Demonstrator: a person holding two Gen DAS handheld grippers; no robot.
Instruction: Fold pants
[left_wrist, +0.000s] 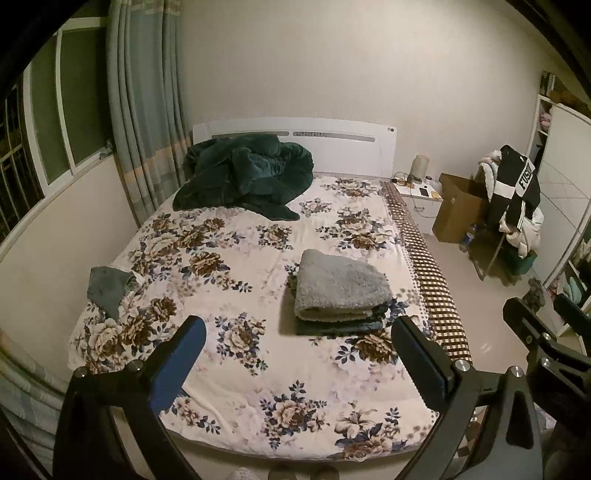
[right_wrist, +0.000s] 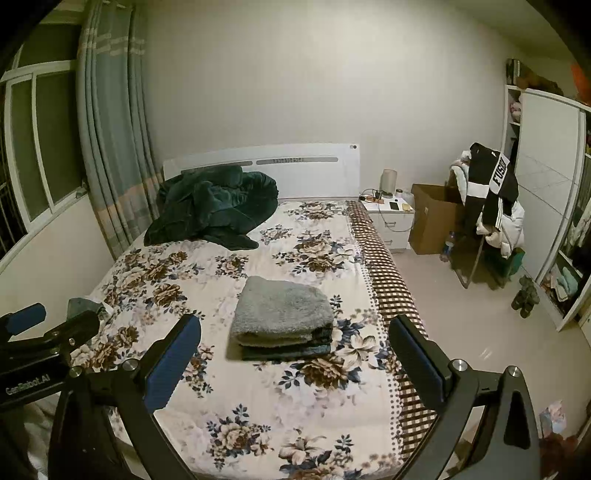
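Left edge of the bed (left_wrist: 229, 424): small grey-green cloth (left_wrist: 107, 286), crumpled, loose, well apart from everything else. Can't tell what garment it is. If it's next in the queue, drag it to the bare middle of the bed before working it, since it sits near the edge.

Left gripper (left_wrist: 295, 354): jaws wide apart, empty, held above the foot of the bed, touching nothing.

Centre-right: pants (left_wrist: 341, 291), already a compact grey fleecy stack, several layers, darker lining showing at the near edge. They lie flat on the floral sheet, near the checked right border, clear of the dark green blanket (left_wrist: 243, 177) bunched at the headboard.

Right gripper (right_wrist: 295, 350): also spread open, empty, hovering short of the stack. In its view the stack (right_wrist: 282, 314) sits between the two fingers and further up the bed, not in contact.

Judgement: fold looks done or nearly so. Remaining step, if any, is squaring it up.
- Don't pinch the top layer alone; fleece is thick and will peel off the stack.
- If moving it, come in low from the near edge and get one finger under all the layers, one gripper per corner.
- Near edge shows layers slightly offset; nudge with the side of a finger, jaws shut, rather than regrasping.
- Keep it off the bed's right edge.
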